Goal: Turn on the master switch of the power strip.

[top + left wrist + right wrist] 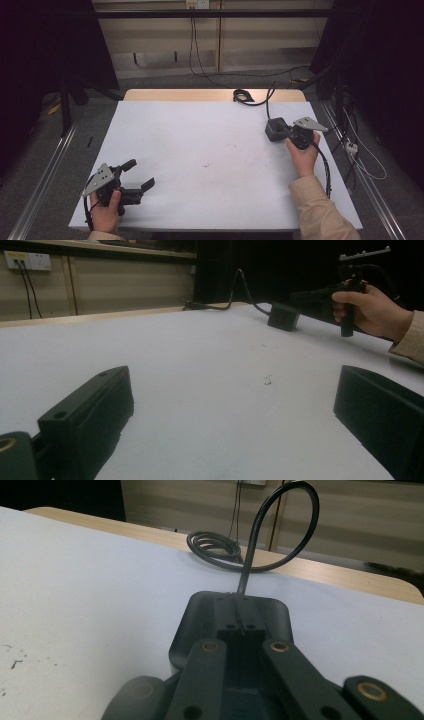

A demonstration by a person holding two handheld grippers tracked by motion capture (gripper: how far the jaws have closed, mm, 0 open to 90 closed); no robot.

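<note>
The black adapter block [276, 129] sits on the white table [200, 165] near its far right corner, with its cable [245, 96] running back to a coil at the far edge. In the right gripper view the block [230, 620] lies directly ahead of the jaws, its lead rising in a loop behind it.

We judge the step in hand to be the pick-up of this block. The right gripper [287, 131] is at the block, with its jaws drawn close together and their tips at the block's near face. We cannot tell from these views whether they actually clamp it or merely touch it. The next move calls for a confirmed hold before any lift, and for slack in the lead so that the coil does not drag.

The left gripper [140, 176] rests near the front left corner, well apart from the block. Its jaws stand wide apart with bare table between them [235, 405]; it holds nothing and touches nothing but the surface beneath it. A few dark specks [207, 165] mark the middle of the table.
</note>
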